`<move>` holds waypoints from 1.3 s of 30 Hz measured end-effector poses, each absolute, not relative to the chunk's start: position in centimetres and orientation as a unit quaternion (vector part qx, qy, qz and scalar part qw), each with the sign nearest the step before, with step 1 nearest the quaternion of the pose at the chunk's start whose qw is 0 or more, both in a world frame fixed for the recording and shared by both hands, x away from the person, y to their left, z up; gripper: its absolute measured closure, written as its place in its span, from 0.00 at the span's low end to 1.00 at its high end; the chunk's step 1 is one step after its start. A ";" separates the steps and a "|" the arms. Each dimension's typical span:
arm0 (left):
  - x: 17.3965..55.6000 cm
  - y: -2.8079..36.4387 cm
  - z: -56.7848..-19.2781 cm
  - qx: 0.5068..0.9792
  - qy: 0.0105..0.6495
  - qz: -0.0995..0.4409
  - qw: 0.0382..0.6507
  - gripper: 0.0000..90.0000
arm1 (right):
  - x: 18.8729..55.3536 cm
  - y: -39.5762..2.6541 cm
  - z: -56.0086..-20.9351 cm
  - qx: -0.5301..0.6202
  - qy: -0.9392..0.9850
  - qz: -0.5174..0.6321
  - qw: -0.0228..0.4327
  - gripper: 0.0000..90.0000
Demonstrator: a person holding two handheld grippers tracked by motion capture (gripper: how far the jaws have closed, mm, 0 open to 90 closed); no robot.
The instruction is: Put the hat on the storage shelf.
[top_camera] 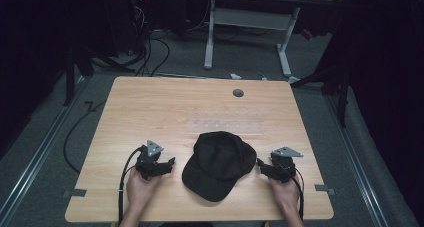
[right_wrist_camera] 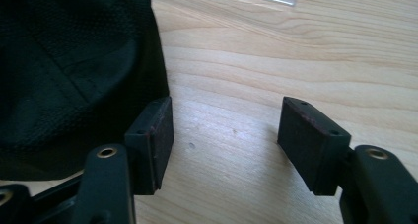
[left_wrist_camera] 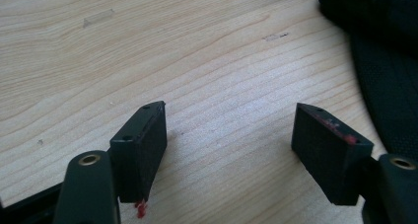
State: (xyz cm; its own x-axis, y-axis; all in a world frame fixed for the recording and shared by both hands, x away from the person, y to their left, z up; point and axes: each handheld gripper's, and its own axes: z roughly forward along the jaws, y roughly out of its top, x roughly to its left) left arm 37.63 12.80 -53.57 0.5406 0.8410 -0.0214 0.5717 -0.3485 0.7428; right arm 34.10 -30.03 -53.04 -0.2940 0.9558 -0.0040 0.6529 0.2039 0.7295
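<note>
Wooden surface [top_camera: 150,112]: 1 black cap [top_camera: 218,163] lying untouched between left tongs [top_camera: 167,165] and right tongs [top_camera: 262,168], both wide open, empty; handling not begun.

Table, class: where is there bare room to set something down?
The table is bare from the black cap to the far edge, with one grey grommet. Crowded: the near edge, where cap, left hand-held gripper and right hand-held gripper sit.

**No readable writing**

No word, number, label or brand can be read anywhere. The black cap [top_camera: 218,163] near the desk's [top_camera: 150,107] front edge shows no legible logo or print, and the clear strip toward the far edge bears no marking that can be made out.
</note>
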 end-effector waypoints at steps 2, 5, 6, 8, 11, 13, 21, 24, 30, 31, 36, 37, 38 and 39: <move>37.6 12.8 -53.6 0.800 0.442 0.186 0.362 0.33 | 34.0 -30.2 -53.0 0.549 0.735 0.320 0.236 0.44; 37.6 12.8 -53.6 0.800 0.442 0.186 0.362 0.33 | 33.9 -30.4 -52.9 0.554 0.731 0.318 0.240 0.45; 37.6 12.8 -53.6 0.800 0.442 0.186 0.362 0.33 | 33.9 -30.4 -52.9 0.554 0.731 0.318 0.240 0.45; 37.6 12.8 -53.6 0.800 0.442 0.186 0.362 0.33 | 33.8 -30.6 -52.8 0.557 0.727 0.322 0.240 0.46; 37.6 12.8 -53.6 0.800 0.442 0.186 0.362 0.33 | 33.4 -30.9 -52.6 0.560 0.720 0.331 0.240 0.47; 37.6 12.8 -53.6 0.800 0.442 0.186 0.361 0.34 | 33.2 -31.1 -52.4 0.562 0.718 0.332 0.241 0.47; 37.6 12.8 -53.6 0.799 0.442 0.186 0.363 0.33 | 32.2 -32.1 -51.8 0.557 0.704 0.365 0.248 0.47; 37.6 12.8 -53.6 0.799 0.442 0.186 0.363 0.33 | 31.9 -32.2 -51.4 0.556 0.700 0.374 0.247 0.47; 37.6 12.9 -53.6 0.799 0.442 0.184 0.364 0.33 | 31.4 -31.3 -49.8 0.536 0.703 0.401 0.241 0.45; 37.6 12.8 -53.6 0.798 0.443 0.186 0.364 0.33 | 31.3 -31.1 -49.5 0.531 0.704 0.405 0.242 0.45; 37.6 12.8 -53.6 0.799 0.442 0.186 0.363 0.33 | 31.2 -30.5 -48.6 0.520 0.704 0.422 0.237 0.43; 37.6 12.8 -53.6 0.799 0.442 0.186 0.363 0.33 | 31.2 -30.2 -48.3 0.513 0.706 0.429 0.233 0.41; 37.6 12.8 -53.6 0.798 0.442 0.186 0.364 0.33 | 31.2 -30.0 -48.1 0.511 0.707 0.432 0.231 0.41; 37.6 12.8 -53.6 0.798 0.442 0.186 0.364 0.33 | 31.2 -29.8 -48.0 0.508 0.708 0.433 0.230 0.41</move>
State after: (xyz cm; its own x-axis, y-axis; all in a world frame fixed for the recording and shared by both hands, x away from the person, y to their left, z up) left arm 37.64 12.84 -53.57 0.5397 0.8415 -0.0254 0.5715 -0.3441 0.7450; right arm 31.23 -29.78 -48.00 -0.3783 0.9185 0.1148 0.5209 0.1087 0.8467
